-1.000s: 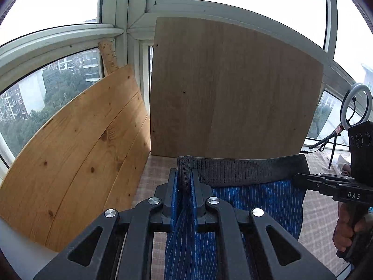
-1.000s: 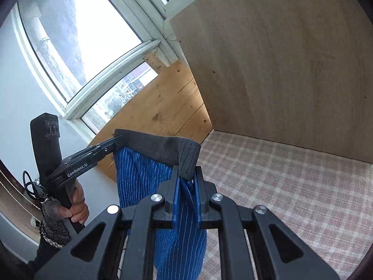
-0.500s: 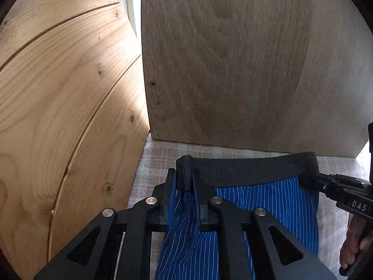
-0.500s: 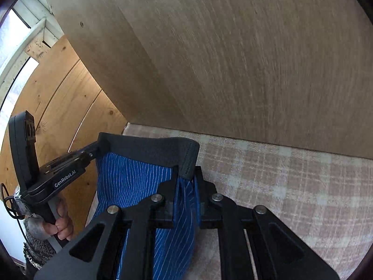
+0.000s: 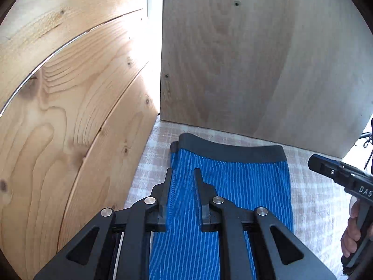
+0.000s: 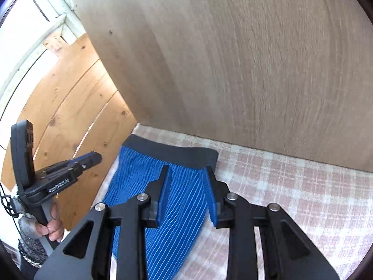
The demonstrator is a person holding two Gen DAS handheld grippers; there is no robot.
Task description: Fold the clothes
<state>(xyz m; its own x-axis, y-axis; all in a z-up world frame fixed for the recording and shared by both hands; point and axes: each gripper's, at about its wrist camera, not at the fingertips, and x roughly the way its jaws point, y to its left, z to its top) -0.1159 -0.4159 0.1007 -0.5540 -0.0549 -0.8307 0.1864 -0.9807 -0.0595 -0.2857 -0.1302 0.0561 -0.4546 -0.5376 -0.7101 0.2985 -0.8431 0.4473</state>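
Note:
Blue pinstriped shorts with a dark grey waistband lie flat on the checked cloth, waistband toward the back board; they also show in the right wrist view. My left gripper is open just above the shorts' left part, holding nothing. My right gripper is open above the shorts' right edge, holding nothing. The right gripper shows in the left wrist view, and the left gripper shows in the right wrist view.
A pink and white checked cloth covers the table. A pale wooden board stands at the back. A pine plank panel stands on the left. A window frame is behind them.
Both grippers lowered the shorts onto the cloth, then opened and let go of the waistband. The shorts went from hanging to lying flat.

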